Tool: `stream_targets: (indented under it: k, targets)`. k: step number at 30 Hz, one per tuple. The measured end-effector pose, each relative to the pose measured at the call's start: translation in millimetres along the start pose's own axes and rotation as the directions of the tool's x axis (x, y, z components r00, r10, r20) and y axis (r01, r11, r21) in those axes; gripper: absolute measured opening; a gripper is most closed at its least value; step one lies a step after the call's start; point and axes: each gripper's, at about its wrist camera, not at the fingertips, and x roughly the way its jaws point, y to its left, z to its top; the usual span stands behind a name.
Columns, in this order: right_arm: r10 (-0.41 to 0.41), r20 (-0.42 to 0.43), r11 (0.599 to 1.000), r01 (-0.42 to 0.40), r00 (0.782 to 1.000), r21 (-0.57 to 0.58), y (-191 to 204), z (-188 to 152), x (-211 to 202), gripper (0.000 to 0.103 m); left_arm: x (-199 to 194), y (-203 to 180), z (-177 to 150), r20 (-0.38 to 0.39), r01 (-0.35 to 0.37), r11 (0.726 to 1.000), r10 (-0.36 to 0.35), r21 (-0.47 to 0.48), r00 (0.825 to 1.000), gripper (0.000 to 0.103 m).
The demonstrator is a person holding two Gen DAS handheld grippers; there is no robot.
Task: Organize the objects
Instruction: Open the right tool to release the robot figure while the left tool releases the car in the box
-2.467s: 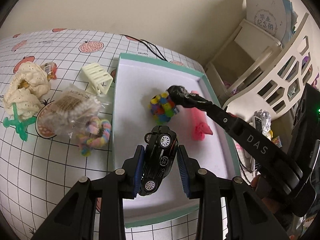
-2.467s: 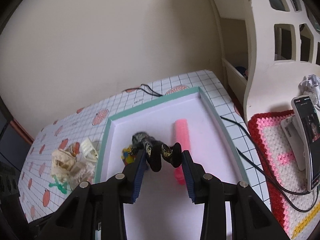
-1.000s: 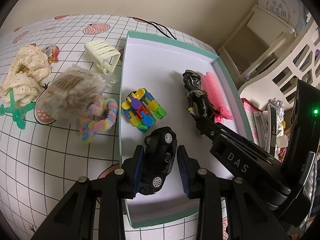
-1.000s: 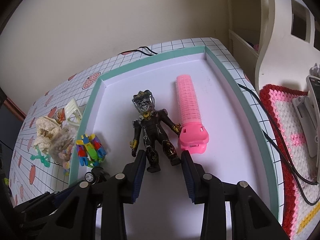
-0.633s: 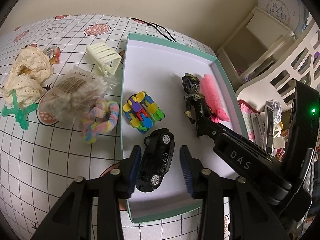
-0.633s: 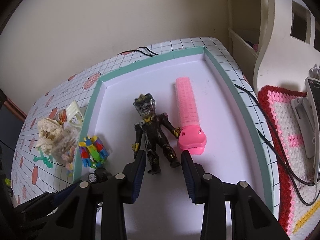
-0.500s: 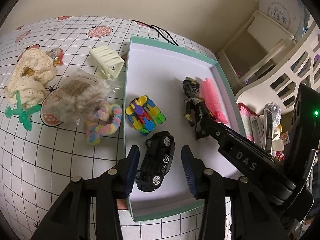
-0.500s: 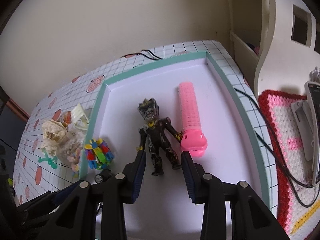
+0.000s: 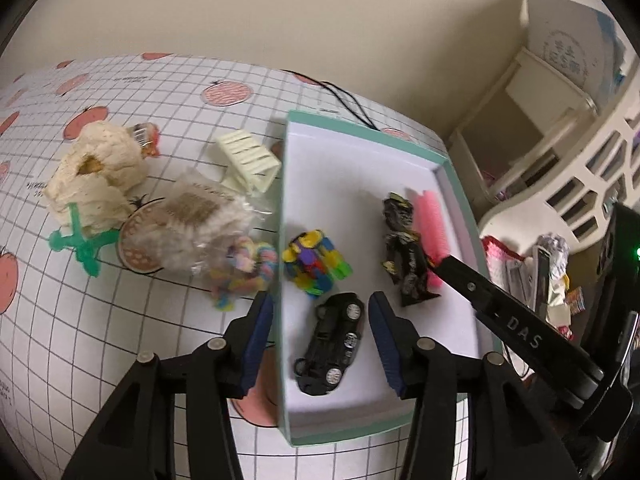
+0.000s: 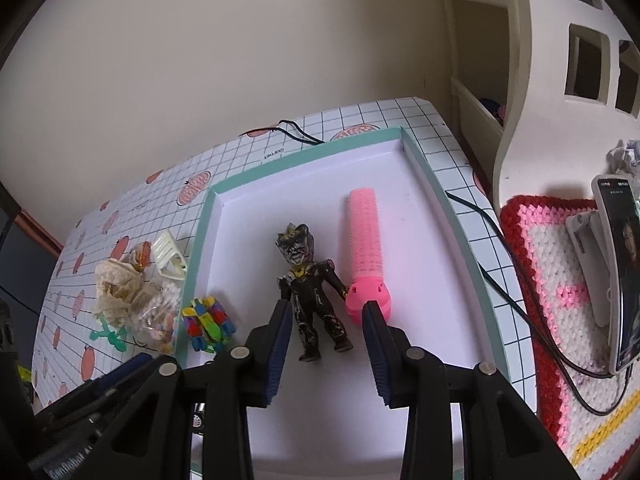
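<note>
left wrist view: left gripper spread wide, holding nothing, black car lying loose between the jaws in the tray. risk: 1 finger hangs over the tray's left wall, so a careless pull could catch it.

right wrist view: right gripper also wide and empty above the dark figure, which touches the pink roller; a nudge could scatter both.

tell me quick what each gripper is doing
Left gripper: open, above the small black toy car.
Right gripper: open, holding nothing.
</note>
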Motion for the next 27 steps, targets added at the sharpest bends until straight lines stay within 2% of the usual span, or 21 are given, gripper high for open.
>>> stream_targets:
  k: [6,12,15,18,23,25,27]
  targets:
    - [-0.011,-0.003,1.0,0.011,1.0,-0.002,-2,0,1,0.042,3,11,1,0.002,-0.034,0.999,0.034,-0.037,0.999,0.053]
    - [-0.013,0.001,1.0,0.013,1.0,-0.007,-2,-2,2,0.06,-1,17,2,0.03,-0.08,0.995,0.082,-0.062,0.996,0.077]
    - [-0.011,0.0,1.0,0.011,1.0,-0.01,-2,-1,2,0.063,-1,21,2,0.034,-0.095,0.993,0.097,-0.075,0.995,0.079]
    - [-0.003,0.003,1.0,0.003,1.0,-0.012,-1,-1,4,0.07,0,25,3,0.041,-0.109,0.99,0.113,-0.087,0.993,0.089]
    - [0.008,0.012,1.0,-0.008,1.0,-0.024,1,0,4,0.082,0,28,4,0.054,-0.117,0.987,0.123,-0.107,0.991,0.096]
    - [0.015,0.018,1.0,-0.014,1.0,-0.025,1,-1,4,0.091,-1,30,4,0.06,-0.122,0.986,0.129,-0.115,0.99,0.097]
    - [0.019,0.024,1.0,-0.018,1.0,-0.025,1,-1,3,0.095,-1,32,4,0.065,-0.126,0.984,0.135,-0.124,0.989,0.097]
